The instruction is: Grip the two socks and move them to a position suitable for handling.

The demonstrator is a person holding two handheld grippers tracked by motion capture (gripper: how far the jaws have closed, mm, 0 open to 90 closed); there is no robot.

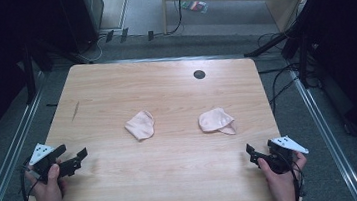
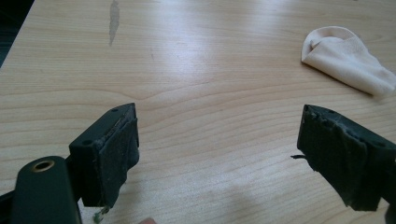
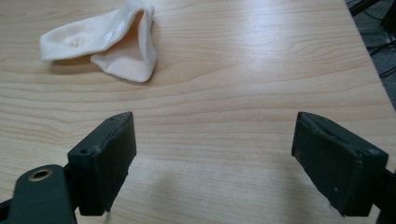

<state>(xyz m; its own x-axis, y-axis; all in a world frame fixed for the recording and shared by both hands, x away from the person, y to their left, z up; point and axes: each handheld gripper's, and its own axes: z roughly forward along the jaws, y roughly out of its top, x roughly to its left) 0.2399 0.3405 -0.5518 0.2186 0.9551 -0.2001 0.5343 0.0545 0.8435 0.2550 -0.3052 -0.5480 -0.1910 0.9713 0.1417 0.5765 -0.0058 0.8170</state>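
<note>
Two pale pink socks lie crumpled on the bench: left sock [image 1: 140, 125] near centre, right sock [image 1: 216, 121] at three o'clock, well apart.

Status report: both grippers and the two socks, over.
Left gripper open, empty. Right gripper open, empty. Left sock and right sock lie apart mid-table, untouched. Nothing in the way.

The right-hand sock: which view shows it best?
The right gripper view: the right-hand sock lies close, its open cuff and folds plain. The high view shows it small but whole on the table.
</note>
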